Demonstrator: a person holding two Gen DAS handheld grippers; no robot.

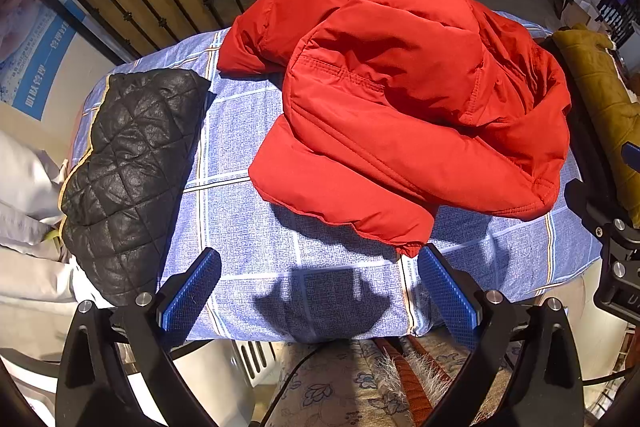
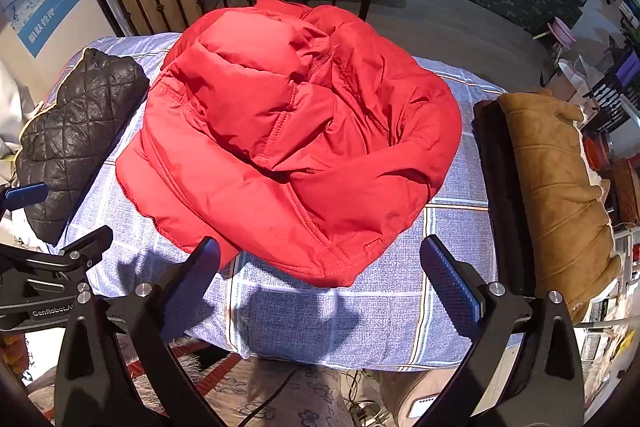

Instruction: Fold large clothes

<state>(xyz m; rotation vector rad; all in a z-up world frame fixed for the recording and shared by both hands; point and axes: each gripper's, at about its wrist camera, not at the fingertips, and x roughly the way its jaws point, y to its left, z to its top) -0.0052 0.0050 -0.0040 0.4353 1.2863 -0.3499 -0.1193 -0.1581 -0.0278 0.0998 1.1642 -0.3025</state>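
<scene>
A red padded jacket lies bunched in a heap on the blue checked cloth covering the bench. Left of it lies a black quilted garment; right of it, a tan one. Both the left gripper and the right gripper hover near the jacket's near hem, jaws spread wide and holding nothing.

Each black tool has blue ribbed pads, silver screws, "GenRobot" lettering.

light: bright, hard sun | shadows: crisp on bedsheet | edges: fisheye-warped, dark vignette
</scene>
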